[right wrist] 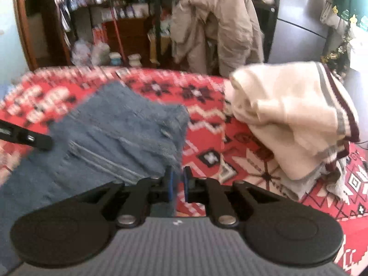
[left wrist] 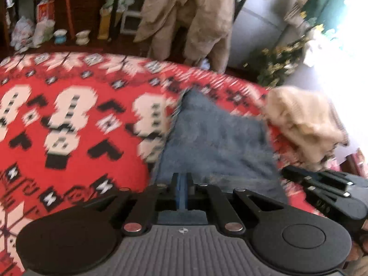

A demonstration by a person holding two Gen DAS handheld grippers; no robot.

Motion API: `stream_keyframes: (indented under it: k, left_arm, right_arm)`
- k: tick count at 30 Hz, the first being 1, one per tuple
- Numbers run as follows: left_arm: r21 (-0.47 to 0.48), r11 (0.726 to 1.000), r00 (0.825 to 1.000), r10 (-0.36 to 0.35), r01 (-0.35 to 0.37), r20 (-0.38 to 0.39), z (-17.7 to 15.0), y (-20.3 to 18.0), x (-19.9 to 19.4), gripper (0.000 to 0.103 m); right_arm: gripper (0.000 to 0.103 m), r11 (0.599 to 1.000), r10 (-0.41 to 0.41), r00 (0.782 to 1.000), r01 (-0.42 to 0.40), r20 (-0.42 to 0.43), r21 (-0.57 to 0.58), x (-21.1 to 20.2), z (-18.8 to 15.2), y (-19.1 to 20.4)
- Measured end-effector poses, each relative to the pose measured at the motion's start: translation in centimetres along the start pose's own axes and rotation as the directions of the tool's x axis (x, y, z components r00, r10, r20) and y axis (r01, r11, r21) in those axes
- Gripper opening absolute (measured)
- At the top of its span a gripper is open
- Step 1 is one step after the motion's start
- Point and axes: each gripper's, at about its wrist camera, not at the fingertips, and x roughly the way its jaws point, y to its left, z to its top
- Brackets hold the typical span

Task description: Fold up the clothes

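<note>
A blue garment [left wrist: 214, 138] lies partly folded on the red patterned blanket [left wrist: 69, 115]. My left gripper [left wrist: 182, 184] is shut on its near edge, and the cloth runs away ahead of it. In the right wrist view the same blue garment [right wrist: 110, 138] fills the left side. My right gripper [right wrist: 177, 180] sits at its right edge, with a narrow gap between the pads and blurred blue cloth pinched in that gap. The left gripper's fingertip [right wrist: 43, 143] rests on the garment's far left side. The right gripper [left wrist: 322, 188] also shows in the left wrist view.
A cream sweater with maroon and grey stripes [right wrist: 294, 119] is heaped on the blanket [right wrist: 207, 142] to the right, also seen as a cream pile [left wrist: 303, 122]. Behind the bed, a beige coat [right wrist: 218, 27] hangs over a chair, beside shelves and a grey fridge [right wrist: 299, 39].
</note>
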Motion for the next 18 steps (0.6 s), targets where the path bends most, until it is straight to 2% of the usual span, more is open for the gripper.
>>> stream_keyframes:
  k: [2, 5, 7, 13, 14, 18]
  left_arm:
    - [0.008, 1.0, 1.0, -0.015, 0.015, -0.011, 0.7, -1.0, 0.9, 0.003]
    - [-0.001, 0.999, 0.997, -0.035, 0.035, -0.066, 1.3, -1.8, 3.3, 0.003]
    - [-0.008, 1.0, 0.995, -0.022, 0.021, -0.095, 1.2, -1.7, 4.8, 0.003]
    - [-0.038, 0.999, 0.996, -0.041, 0.038, -0.085, 0.8, -0.3, 4.9, 0.003]
    - [-0.037, 0.999, 0.996, -0.038, 0.035, -0.082, 0.7, -0.1, 4.8, 0.003]
    - [-0.04, 0.999, 0.997, -0.027, 0.024, -0.075, 0.6, 0.6, 4.2, 0.003]
  right_arm:
    - [0.01, 0.999, 0.052, 0.999, -0.052, 0.016, -0.001, -0.2, 0.6, 0.7]
    - [0.01, 0.998, 0.064, 0.998, -0.064, 0.0, -0.01, 1.1, 0.7, 1.4]
    - [0.01, 0.997, 0.072, 0.997, -0.072, -0.011, -0.015, 2.0, 0.8, 1.9]
    - [0.005, 0.995, 0.096, 0.994, -0.097, -0.043, -0.03, 4.7, 1.1, 3.3]
    - [0.0, 0.994, 0.1, 0.994, -0.101, -0.048, -0.032, 5.1, 1.2, 3.5]
    - [0.0, 0.995, 0.1, 0.994, -0.1, -0.043, 0.015, 4.2, 0.4, 1.3]
